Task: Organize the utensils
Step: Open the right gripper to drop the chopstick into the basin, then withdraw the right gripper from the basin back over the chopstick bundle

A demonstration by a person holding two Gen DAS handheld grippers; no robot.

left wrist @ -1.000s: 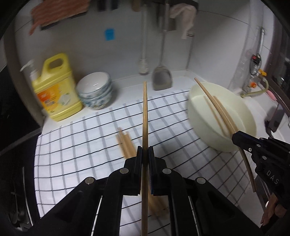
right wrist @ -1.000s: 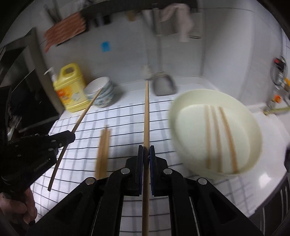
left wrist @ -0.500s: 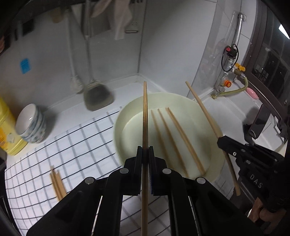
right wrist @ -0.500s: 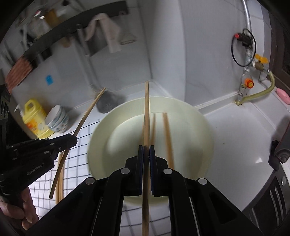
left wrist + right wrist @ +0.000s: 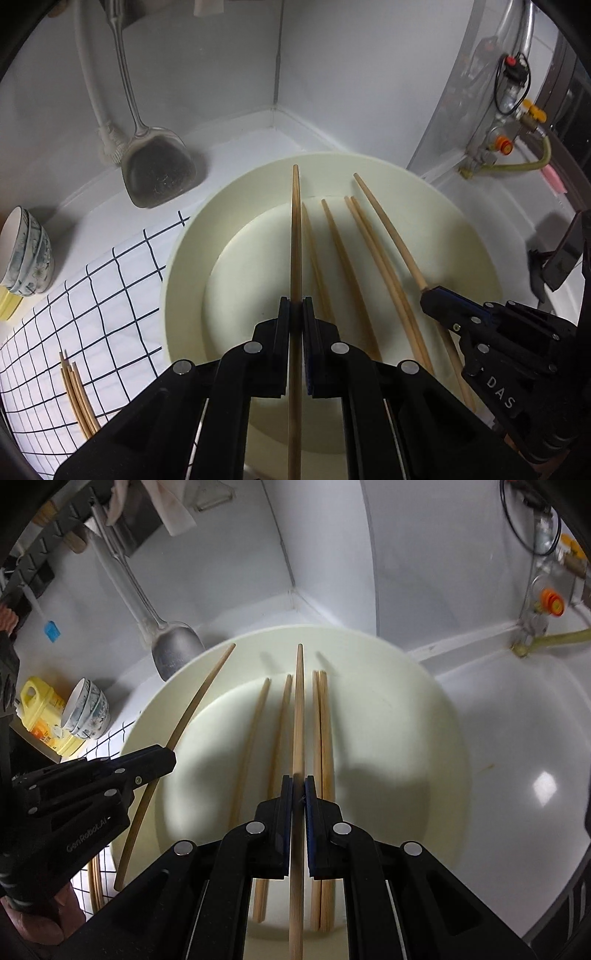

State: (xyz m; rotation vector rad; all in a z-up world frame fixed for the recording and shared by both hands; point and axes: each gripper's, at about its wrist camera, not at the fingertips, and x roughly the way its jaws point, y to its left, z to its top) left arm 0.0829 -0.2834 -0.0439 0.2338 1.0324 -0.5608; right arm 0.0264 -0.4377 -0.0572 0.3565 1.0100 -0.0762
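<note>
A pale cream colour is shown by the round basin (image 5: 369,173), and light tan wood by the chopsticks (image 5: 334,236) lying in it. The cloth (image 5: 92,291) is patterned white with a thin dark grid, while the stacked bowls (image 5: 90,709) are decorated in blue-grey on white. The jug (image 5: 40,716) is coloured yellow, and both grippers are finished in black.

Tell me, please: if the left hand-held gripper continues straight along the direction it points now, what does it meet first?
Most likely the floor of the cream basin. The left hand-held gripper, shut on a chopstick, points down into it, near the loose chopsticks; depth is unclear.
</note>
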